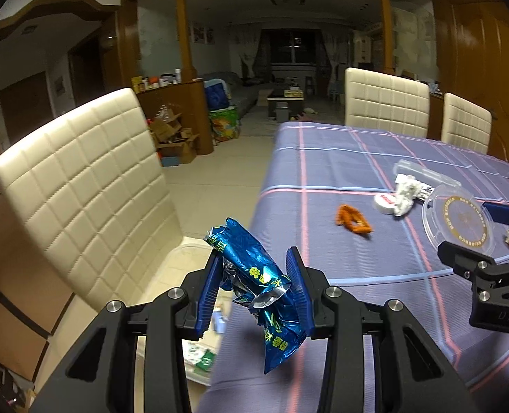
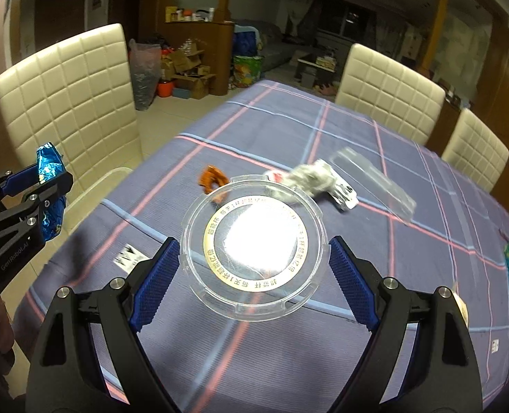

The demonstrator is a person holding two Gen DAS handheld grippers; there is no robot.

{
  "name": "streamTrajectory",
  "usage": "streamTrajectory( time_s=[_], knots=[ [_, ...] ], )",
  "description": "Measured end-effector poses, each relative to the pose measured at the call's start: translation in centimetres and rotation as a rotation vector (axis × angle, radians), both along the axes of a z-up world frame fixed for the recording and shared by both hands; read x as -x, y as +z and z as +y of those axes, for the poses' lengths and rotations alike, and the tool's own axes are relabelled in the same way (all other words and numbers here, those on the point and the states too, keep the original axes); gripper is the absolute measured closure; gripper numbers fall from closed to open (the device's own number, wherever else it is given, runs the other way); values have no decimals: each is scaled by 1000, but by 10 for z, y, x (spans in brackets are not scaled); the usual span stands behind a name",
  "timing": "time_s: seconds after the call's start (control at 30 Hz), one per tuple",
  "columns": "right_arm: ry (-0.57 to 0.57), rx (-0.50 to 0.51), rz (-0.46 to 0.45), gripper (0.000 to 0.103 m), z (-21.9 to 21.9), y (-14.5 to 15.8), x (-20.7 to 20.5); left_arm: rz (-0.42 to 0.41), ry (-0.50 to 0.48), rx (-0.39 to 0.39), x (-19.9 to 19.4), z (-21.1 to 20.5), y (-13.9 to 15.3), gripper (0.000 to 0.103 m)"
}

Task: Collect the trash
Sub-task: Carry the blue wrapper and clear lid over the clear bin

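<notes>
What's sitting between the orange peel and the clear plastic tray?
In the left wrist view, a white cap and a crumpled tissue lie between the orange peel and the clear plastic tray.

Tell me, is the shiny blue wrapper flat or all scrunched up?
Scrunched up. The blue wrapper is creased and twisted between the left gripper fingers.

Blues and pinks on the worktop

Shiny blue foil wrapper (image 1: pixel 265 289) with yellow-green print; worktop (image 2: pixel 289 130) cloth purple-blue, checked with pink and pale-blue lines; clear round lid (image 2: pixel 254 247) ahead of the right hand-held gripper (image 2: pixel 254 275), gold-ringed; orange scrap (image 1: pixel 353 220); cream quilted chairs (image 1: pixel 82 179).
</notes>
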State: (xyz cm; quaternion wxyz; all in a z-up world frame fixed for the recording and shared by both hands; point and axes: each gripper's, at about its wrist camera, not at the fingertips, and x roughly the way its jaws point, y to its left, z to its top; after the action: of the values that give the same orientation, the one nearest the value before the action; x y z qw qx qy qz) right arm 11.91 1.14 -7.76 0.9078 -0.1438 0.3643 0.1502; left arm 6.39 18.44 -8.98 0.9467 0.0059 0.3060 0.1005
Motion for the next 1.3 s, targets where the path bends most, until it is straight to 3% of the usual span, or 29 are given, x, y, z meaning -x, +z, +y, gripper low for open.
streamTrajectory(
  time_s=[0.47,0.93,1.3],
  knots=[
    [112,61,-28,17,74,-1,2,0,99,16,11,58,-14,65],
    [240,127,-31,17,161,-20,-4,22,251,10,19,135,-35,65],
    [328,150,-25,17,210,-32,-3,54,307,31,21,161,-52,65]
  ],
)
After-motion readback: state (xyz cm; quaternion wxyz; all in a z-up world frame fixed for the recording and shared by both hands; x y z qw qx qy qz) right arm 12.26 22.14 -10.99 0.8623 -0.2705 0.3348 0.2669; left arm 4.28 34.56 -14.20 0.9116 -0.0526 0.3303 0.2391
